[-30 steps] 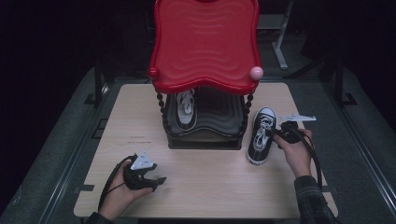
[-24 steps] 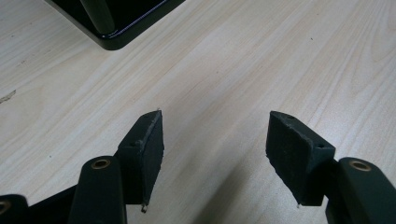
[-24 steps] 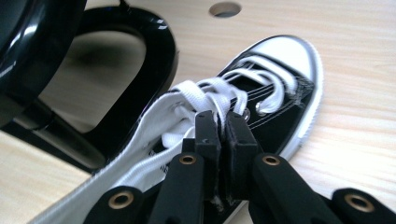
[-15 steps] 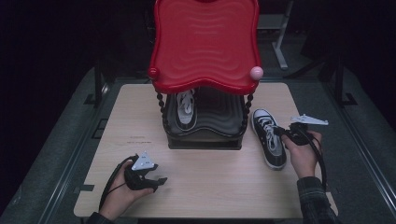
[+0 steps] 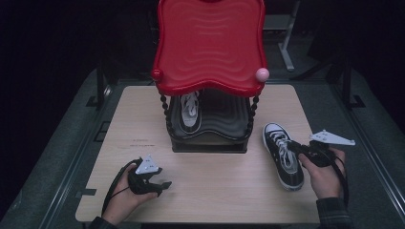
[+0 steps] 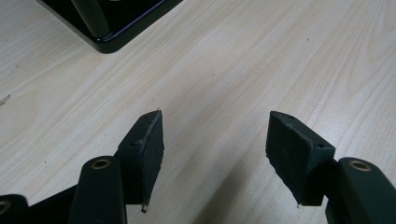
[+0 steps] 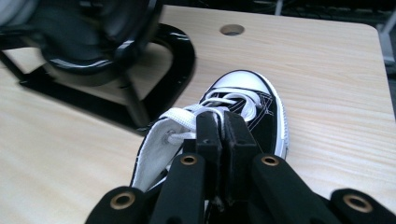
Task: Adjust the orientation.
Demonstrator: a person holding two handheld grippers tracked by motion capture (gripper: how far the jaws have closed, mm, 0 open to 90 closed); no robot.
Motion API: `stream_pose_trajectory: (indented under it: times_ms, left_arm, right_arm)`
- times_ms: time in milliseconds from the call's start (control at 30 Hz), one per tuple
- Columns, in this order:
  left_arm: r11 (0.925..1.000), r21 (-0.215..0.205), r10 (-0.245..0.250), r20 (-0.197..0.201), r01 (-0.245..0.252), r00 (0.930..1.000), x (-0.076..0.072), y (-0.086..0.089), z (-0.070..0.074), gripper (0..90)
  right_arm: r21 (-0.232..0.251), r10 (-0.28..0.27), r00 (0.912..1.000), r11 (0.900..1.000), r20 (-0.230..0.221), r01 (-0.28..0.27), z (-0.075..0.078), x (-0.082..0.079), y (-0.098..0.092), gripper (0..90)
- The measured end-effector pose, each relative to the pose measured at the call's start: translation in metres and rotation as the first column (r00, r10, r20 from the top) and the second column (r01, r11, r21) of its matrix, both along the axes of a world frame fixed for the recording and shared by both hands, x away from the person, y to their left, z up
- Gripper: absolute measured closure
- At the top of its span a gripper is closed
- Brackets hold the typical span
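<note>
Our right gripper (image 5: 300,149) has its jaws clamped on the tongue and laces of the black sneaker (image 5: 282,155), the jaws having just been closing on it. Our right hand (image 5: 326,172) reaches in from the table's right side, holding the shoe on the wooden table (image 5: 224,191), just right of the black rack (image 5: 210,129). Our left gripper (image 5: 160,183) rests low near the front left, jaws spread with nothing between them, our left hand (image 5: 125,191) curled around it. A second sneaker (image 5: 189,112) sits on the rack's lower shelf beneath the red top tray (image 5: 210,43), which hides much of that shelf.
</note>
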State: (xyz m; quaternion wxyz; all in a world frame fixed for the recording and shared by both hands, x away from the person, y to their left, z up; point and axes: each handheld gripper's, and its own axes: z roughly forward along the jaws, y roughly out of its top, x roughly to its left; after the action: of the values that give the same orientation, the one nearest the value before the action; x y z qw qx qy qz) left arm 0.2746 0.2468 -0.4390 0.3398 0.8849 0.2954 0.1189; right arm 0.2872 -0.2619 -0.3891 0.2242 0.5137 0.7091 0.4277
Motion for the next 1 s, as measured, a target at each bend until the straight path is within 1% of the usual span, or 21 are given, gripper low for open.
stream_pose_trajectory:
  times_ms: [33,67,100,167,200,333,433,467,533,567,667,733,833,1000]
  left_arm:
    - [1.0000,0.001,0.000,0.000,0.000,1.0000,0.000,0.000,0.000,36.3]
    - [1.0000,0.001,0.000,0.000,0.000,1.0000,0.000,0.000,0.000,36.3]
    - [1.0000,0.000,0.001,0.001,-0.001,1.0000,0.000,0.000,0.000,36.3]
    - [1.0000,0.000,0.001,0.001,-0.001,1.0000,0.000,0.000,0.000,36.4]
    - [1.0000,0.001,0.001,0.000,-0.001,1.0000,0.000,0.000,0.000,36.4]
    - [1.0000,0.003,-0.001,0.000,0.001,1.0000,0.000,-0.001,0.000,36.4]
    - [1.0000,0.006,-0.002,-0.002,0.002,1.0000,0.000,-0.002,0.000,36.4]
    - [1.0000,0.006,-0.002,-0.002,0.002,1.0000,0.000,-0.002,0.000,36.4]
    - [1.0000,0.004,-0.002,0.000,0.002,1.0000,0.000,-0.002,0.000,36.4]
    - [1.0000,0.003,-0.003,0.000,0.003,1.0000,0.000,-0.003,0.000,36.4]
    - [1.0000,0.006,-0.007,0.000,0.007,1.0000,0.000,-0.004,0.000,36.4]
    - [0.9999,0.007,-0.008,0.000,0.008,1.0000,0.000,-0.004,0.000,36.4]
    - [1.0000,0.005,-0.008,-0.001,0.008,1.0000,0.000,-0.005,0.000,36.5]
    - [1.0000,0.005,-0.009,0.000,0.009,1.0000,-0.001,-0.004,0.001,36.4]
  right_arm:
    - [0.005,0.016,0.9998,1.000,0.010,-0.016,0.003,-0.010,0.002,85.8]
    - [0.005,0.016,0.9998,1.000,0.010,-0.016,0.003,-0.010,0.002,85.8]
    - [0.007,0.024,0.9996,1.000,0.014,-0.024,0.004,-0.014,0.002,85.8]
    - [0.014,0.053,0.9984,0.999,0.023,-0.053,0.006,-0.029,0.006,85.8]
    - [0.014,0.053,0.9984,0.999,0.023,-0.053,0.006,-0.029,0.006,85.8]
    - [0.017,0.092,0.9952,0.996,0.031,-0.093,0.008,-0.048,0.012,85.8]
    - [0.024,0.116,0.9928,0.993,0.029,-0.117,0.008,-0.057,0.017,85.8]
    - [0.033,0.139,0.9899,0.990,0.028,-0.140,0.007,-0.062,0.022,85.8]
    - [0.032,0.147,0.9888,0.988,0.025,-0.148,0.007,-0.063,0.024,85.8]
    - [0.037,0.163,0.9862,0.986,0.029,-0.164,0.006,-0.064,0.027,85.8]
    - [0.046,0.198,0.9800,0.979,0.019,-0.199,0.005,-0.063,0.039,85.8]
    - [0.063,0.225,0.9740,0.972,0.021,-0.226,0.005,-0.063,0.046,85.7]
    - [0.058,0.247,0.9685,0.967,0.031,-0.249,0.008,-0.063,0.054,85.7]
    - [0.057,0.277,0.9603,0.959,0.032,-0.278,0.009,-0.067,0.065,85.7]
